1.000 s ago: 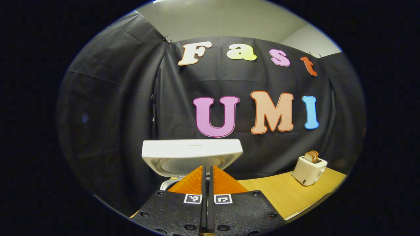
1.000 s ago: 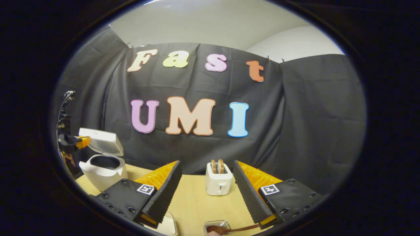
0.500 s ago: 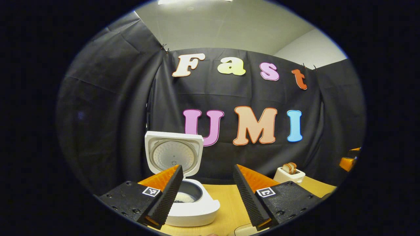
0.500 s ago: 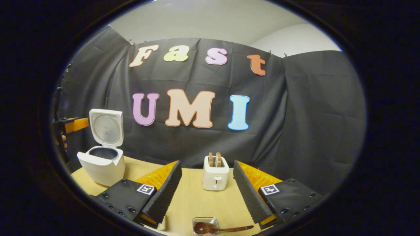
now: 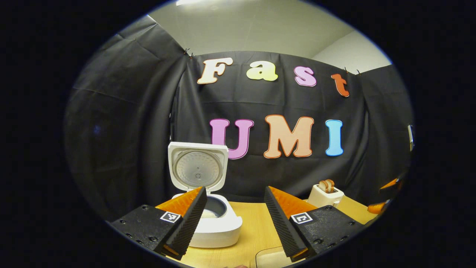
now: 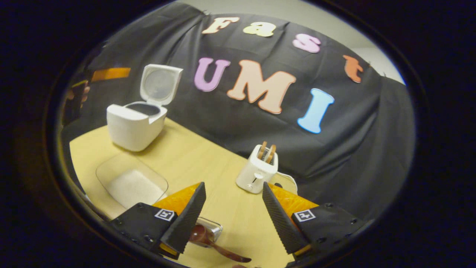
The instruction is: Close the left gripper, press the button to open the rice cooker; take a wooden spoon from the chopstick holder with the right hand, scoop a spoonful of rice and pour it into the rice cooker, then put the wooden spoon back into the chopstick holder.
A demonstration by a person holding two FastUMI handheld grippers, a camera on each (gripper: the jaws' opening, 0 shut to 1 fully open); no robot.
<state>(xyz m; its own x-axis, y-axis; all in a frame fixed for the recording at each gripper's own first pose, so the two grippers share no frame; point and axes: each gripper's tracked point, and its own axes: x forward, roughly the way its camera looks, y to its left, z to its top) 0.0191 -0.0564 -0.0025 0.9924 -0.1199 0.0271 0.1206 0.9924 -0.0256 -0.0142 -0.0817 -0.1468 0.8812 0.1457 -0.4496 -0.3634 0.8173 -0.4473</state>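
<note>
Yellow counter (image 6: 208,167) under black cloth. Far left, rice cooker (image 6: 135,124), lid up, ready for rice. Near, wooden spoon (image 6: 212,242) leaning from chopstick holder (image 6: 212,226), just below right gripper (image 6: 232,214), fingers wide for grabbing. Left gripper (image 5: 234,219) wide too, empty.

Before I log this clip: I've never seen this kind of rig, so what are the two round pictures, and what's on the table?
No robot here: a person holds a two-finger gripper in each hand, and each carries a fisheye camera looking along its own black-and-orange fingers. In the left gripper view, the left gripper is open and holds nothing, facing the white rice cooker, whose lid stands up. In the right gripper view, the right gripper is open too, above the wooden spoon resting in a small holder. The wooden table also carries a clear tray of rice and a toaster.
</note>
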